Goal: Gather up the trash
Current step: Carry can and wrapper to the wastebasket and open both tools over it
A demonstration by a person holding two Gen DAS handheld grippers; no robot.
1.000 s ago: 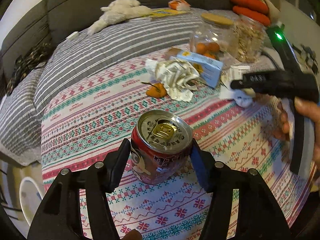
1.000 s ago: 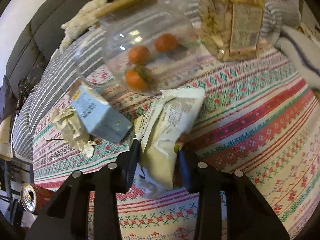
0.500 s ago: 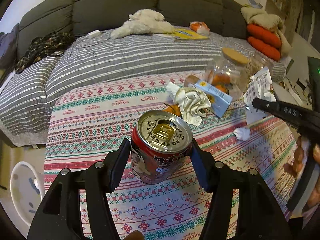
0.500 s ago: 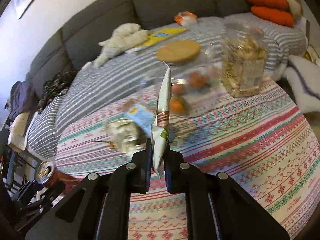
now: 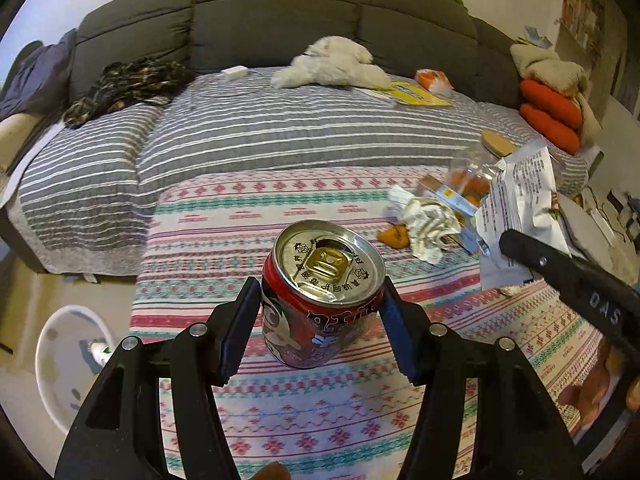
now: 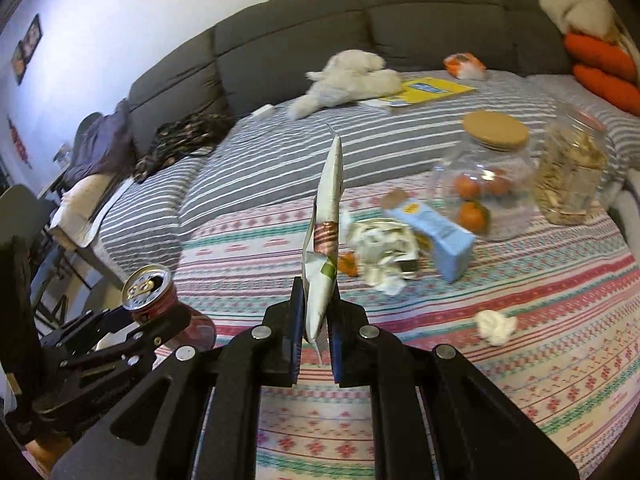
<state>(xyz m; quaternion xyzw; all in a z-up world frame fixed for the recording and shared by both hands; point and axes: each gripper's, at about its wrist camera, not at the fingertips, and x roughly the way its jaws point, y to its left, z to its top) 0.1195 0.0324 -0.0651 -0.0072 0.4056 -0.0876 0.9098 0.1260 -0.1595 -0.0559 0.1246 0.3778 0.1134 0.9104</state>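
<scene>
With my left hand-held gripper (image 5: 320, 312) clamped on the red drink can (image 5: 322, 294) and my right hand-held gripper (image 6: 316, 320) pinching the flattened snack wrapper (image 6: 325, 220), both above the patterned bench (image 6: 500, 380), I keep both grips firm and level toward the white bin (image 5: 64, 360) at near left.

A grey sofa (image 5: 280, 12) stood behind; a white plush toy (image 6: 348, 76) and yellow book (image 6: 430, 90) lay on the striped blanket (image 5: 260, 136).
</scene>
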